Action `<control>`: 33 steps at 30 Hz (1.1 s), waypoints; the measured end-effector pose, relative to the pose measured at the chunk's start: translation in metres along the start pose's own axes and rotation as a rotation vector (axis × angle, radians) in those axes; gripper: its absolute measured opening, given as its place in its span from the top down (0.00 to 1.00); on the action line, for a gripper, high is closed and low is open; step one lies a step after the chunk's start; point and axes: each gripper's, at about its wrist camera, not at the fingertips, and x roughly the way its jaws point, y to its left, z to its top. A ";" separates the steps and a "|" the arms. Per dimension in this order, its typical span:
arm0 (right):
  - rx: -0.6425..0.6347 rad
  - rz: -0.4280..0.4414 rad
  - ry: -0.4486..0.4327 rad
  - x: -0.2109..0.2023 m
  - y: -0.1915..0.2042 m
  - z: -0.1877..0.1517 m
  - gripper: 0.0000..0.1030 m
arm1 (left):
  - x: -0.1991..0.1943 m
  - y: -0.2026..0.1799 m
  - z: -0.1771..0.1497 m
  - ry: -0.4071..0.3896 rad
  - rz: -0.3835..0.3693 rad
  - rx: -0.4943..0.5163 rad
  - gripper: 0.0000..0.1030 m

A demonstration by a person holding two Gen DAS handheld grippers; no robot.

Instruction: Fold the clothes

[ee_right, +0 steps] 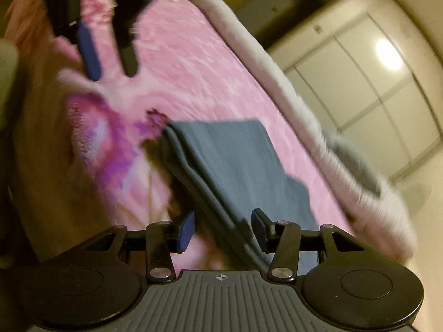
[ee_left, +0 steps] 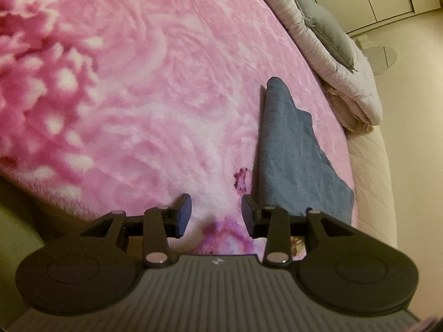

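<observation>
A folded blue-grey cloth [ee_left: 293, 149] lies on the pink floral blanket [ee_left: 155, 88] near the bed's right edge. My left gripper [ee_left: 217, 214] hovers open over the blanket, just left of the cloth's near end, holding nothing. In the right wrist view the same folded cloth [ee_right: 235, 160] shows stacked layers along its left edge. My right gripper [ee_right: 223, 228] is open above the cloth's near end, with nothing between its fingers. The left gripper [ee_right: 110, 55] appears at the upper left of that view, open above the blanket [ee_right: 193, 63]. This view is motion-blurred.
A rolled pale duvet [ee_left: 326, 55] with a grey pillow [ee_left: 329, 33] lies along the bed's far right side. Beyond it are a beige floor [ee_left: 409, 110] and white wardrobe doors [ee_right: 373, 96]. The mattress edge [ee_left: 371, 182] drops off just right of the cloth.
</observation>
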 end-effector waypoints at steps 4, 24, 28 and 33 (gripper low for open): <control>-0.089 -0.009 -0.048 0.009 0.021 0.012 0.53 | 0.000 0.006 0.002 0.006 -0.019 -0.014 0.67; 1.793 0.034 -0.339 -0.046 -0.230 -0.189 0.88 | 0.094 -0.172 0.017 0.032 -0.170 0.359 0.68; 1.926 -0.142 -0.214 -0.051 -0.235 -0.259 0.88 | 0.152 -0.222 -0.005 0.093 -0.218 0.457 0.67; 2.055 -0.143 -0.133 -0.036 -0.227 -0.301 0.87 | 0.210 -0.246 -0.034 0.193 -0.159 0.519 0.68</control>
